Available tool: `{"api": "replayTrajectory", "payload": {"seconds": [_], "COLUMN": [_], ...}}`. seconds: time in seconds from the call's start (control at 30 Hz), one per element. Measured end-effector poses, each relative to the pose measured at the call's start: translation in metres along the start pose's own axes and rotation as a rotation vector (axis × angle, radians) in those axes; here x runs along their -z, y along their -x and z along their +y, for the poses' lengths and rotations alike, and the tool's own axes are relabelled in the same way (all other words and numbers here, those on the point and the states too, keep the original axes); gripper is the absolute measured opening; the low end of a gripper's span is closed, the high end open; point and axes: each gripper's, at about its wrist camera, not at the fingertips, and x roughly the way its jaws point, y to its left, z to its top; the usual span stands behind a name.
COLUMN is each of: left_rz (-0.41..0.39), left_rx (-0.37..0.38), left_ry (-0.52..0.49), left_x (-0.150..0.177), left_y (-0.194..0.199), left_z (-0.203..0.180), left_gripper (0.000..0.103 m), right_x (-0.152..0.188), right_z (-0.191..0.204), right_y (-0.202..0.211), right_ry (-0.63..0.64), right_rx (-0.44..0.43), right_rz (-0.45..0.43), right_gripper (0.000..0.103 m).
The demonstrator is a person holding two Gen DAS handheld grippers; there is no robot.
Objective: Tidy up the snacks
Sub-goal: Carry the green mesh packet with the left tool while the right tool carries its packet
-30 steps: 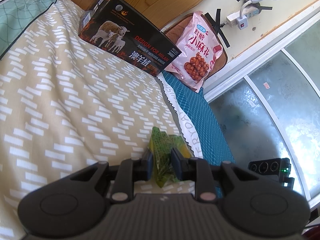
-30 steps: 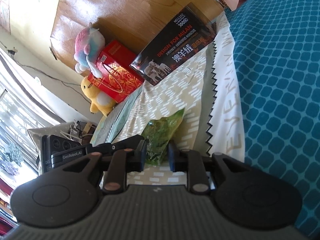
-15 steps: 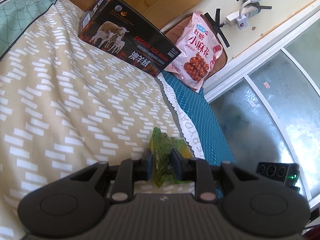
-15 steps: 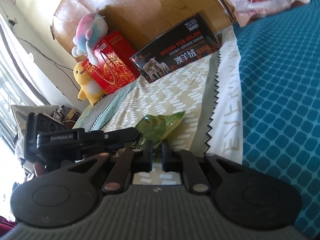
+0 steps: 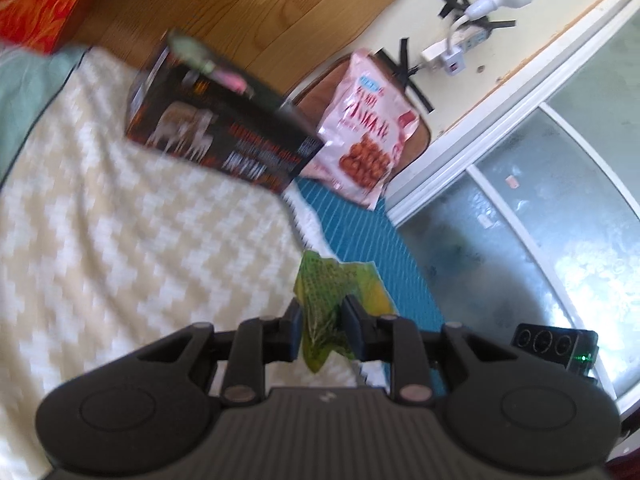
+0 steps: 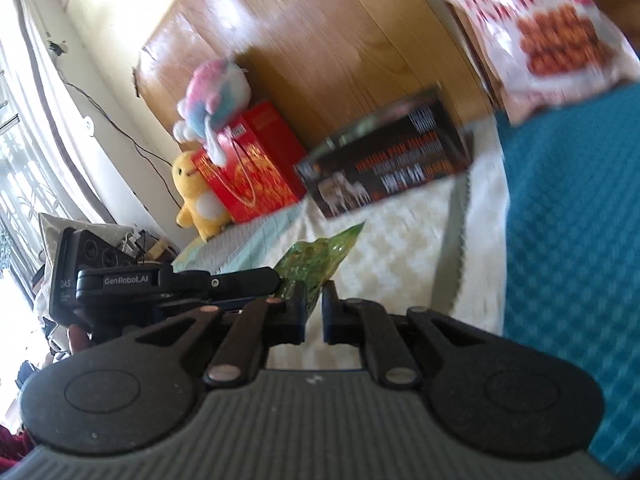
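A small green snack packet [image 5: 332, 280] hangs just above the beige patterned bed cover [image 5: 120, 240]. My left gripper [image 5: 322, 312] is shut on its crumpled lower part. In the right wrist view the same green packet [image 6: 316, 258] runs down between the narrow jaws of my right gripper [image 6: 315, 300], which pinch its edge. The left gripper's body [image 6: 176, 282] lies just left of the packet there. A pink bag of fried snacks [image 5: 368, 136] leans upright against the wall at the far end; the pink bag [image 6: 536, 28] also shows at the top right.
A black box with sheep on it [image 5: 216, 132] lies at the headboard. A red gift box [image 6: 252, 168] and two plush toys [image 6: 216, 92] stand beyond it. A teal mat [image 5: 360, 232] edges the bed, beside a glass sliding door [image 5: 540, 220]. A power strip [image 5: 456, 48] hangs on the wall.
The right jaws have closed from a wide gap onto the green packet's edge, and that gripper has rolled. Both grippers have risen with the packet between them; the views are now blurred.
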Motion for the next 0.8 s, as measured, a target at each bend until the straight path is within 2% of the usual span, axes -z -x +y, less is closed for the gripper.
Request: {"api": "replayTrajectory", "payload": {"seconds": [0.3, 0.47, 0.63, 0.8], "left_rz": [-0.037, -0.085, -0.094, -0.062], "left_rx": [-0.020, -0.076, -0.101, -0.173], "left_ry": [-0.097, -0.185, -0.177, -0.170], "left_x": [-0.073, -0.120, -0.168, -0.189], "left_y": [-0.006, -0.017, -0.042, -0.085], "left_z": [-0.028, -0.047, -0.039, -0.017], "left_gripper": [0.023, 0.023, 0.023, 0.024], "right_x": [-0.058, -0.104, -0.144, -0.152], "right_z": [0.008, 0.001, -0.010, -0.037], "right_y": [-0.013, -0.034, -0.065, -0.100], "right_ry": [0.067, 0.095, 0.126, 0.125], "right_rx": [-0.004, -0.003, 0.038, 0.097], "right_rz": [-0.071, -0.092, -0.111, -0.077], "right_gripper": [0.010, 0.010, 0.010, 0.010]}}
